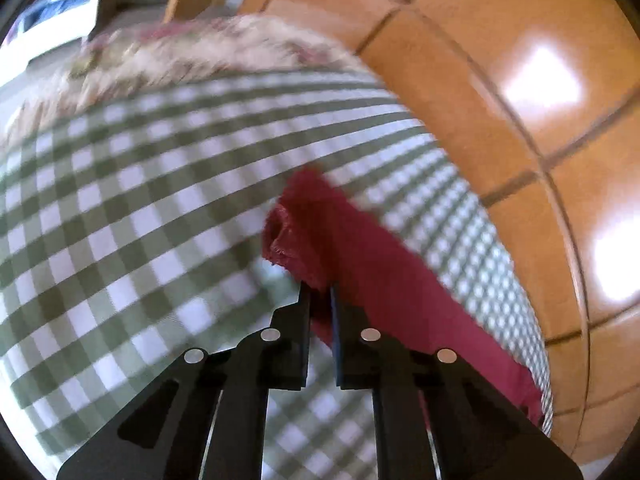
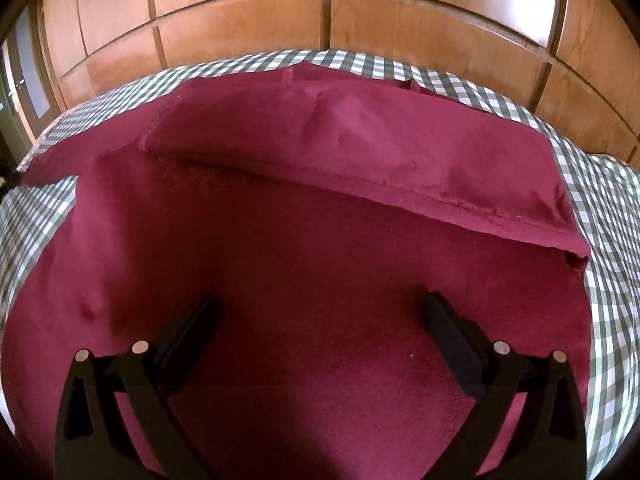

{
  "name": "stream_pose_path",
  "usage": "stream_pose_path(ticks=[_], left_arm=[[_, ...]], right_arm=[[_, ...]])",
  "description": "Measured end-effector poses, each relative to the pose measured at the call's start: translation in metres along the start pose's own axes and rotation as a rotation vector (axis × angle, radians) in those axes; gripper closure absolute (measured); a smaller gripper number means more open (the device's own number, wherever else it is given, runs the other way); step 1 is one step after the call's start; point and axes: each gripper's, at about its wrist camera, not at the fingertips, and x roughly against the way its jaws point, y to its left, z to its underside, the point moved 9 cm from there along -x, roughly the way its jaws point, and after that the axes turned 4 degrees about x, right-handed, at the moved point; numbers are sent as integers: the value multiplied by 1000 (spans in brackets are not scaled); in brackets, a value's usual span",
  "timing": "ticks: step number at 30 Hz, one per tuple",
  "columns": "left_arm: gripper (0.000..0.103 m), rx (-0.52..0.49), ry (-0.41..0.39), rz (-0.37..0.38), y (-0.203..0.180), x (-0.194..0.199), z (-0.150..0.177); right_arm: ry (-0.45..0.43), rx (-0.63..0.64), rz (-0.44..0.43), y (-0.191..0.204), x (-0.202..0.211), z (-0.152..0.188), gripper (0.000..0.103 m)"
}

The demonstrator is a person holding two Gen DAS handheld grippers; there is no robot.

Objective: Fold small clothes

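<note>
Maroon garment (image 2: 320,280) half folded on the green-checked bedcover (image 1: 120,200); left grip made on one corner.

Fingers of the left gripper (image 1: 320,292) stood together, clamped on the garment's frayed edge at frame centre. Fingers of the right gripper (image 2: 320,320) stood wide apart above the cloth's lower middle, gripping nothing. One flap (image 2: 360,148) already lay turned over across the upper frame. Judged step: second fold; the next move calls for drawing the held corner across, evenly.
</note>
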Motion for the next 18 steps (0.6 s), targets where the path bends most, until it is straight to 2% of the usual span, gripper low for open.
stream_pose_path(ticks=[2, 5, 7, 10, 14, 15, 18], left_arm=[[95, -93, -35, 91, -39, 23, 11], [95, -209, -46, 188, -92, 46, 38], [95, -289, -32, 271, -135, 59, 68], [95, -404, 0, 345, -187, 62, 117], [95, -541, 86, 392, -238, 48, 194], [95, -573, 126, 392, -248, 39, 219], [95, -652, 169, 356, -260, 22, 260]], right_arm=[[0, 0, 1, 0, 0, 0, 2], [-1, 4, 7, 0, 0, -1, 2], [-1, 4, 5, 0, 0, -1, 2], [-4, 0, 3, -1, 1, -1, 2], [-5, -5, -5, -1, 1, -1, 2], [-5, -7, -9, -1, 1, -1, 2], [-2, -10, -13, -2, 1, -1, 2]])
